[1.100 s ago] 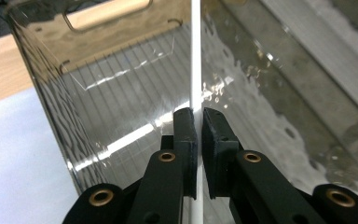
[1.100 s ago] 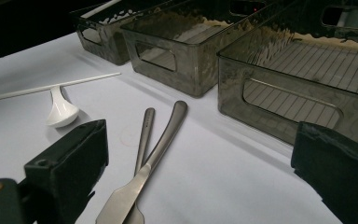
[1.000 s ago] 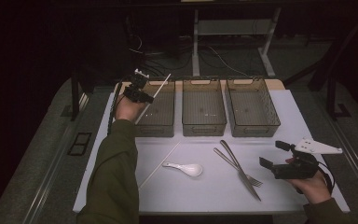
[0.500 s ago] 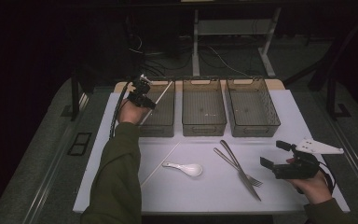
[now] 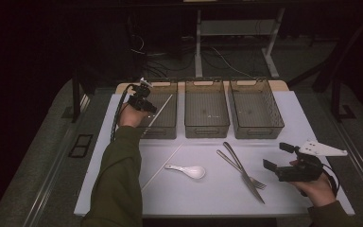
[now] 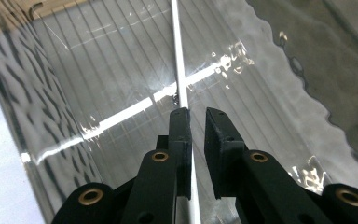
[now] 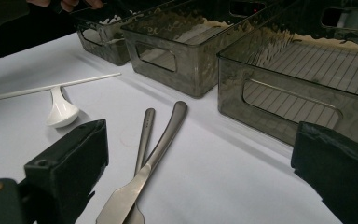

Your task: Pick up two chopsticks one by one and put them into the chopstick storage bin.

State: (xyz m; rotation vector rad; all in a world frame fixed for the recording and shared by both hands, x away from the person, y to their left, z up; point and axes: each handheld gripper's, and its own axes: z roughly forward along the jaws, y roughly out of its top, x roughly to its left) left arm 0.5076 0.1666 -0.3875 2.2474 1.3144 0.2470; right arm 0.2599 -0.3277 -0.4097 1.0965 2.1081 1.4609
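- Your left gripper (image 5: 147,105) sits at upper left of the high view, over the left bin (image 5: 166,126), the first of three smoked clear bins in a row at the far edge of the white table (image 5: 208,194).
- Its jaws have just been opening: in the left gripper view a narrow gap shows, with the white chopstick (image 6: 179,65) lying along the inner face of the jaw on the left and clear of the other. It is no longer pinched.
- That chopstick slants into the left bin, its far end running toward the top of the frame across the ribbed bin floor.
- The middle bin (image 5: 207,127) and right bin (image 5: 260,130) show bare ribbed floors.
- Your right gripper (image 5: 279,161) rests at lower right of the high view, jaws spread wide with nothing between them.
- On the table in front of the bins lie a second chopstick (image 5: 163,165), a white spoon (image 5: 189,170), and a knife (image 5: 244,173) crossed with a fork (image 5: 241,169).
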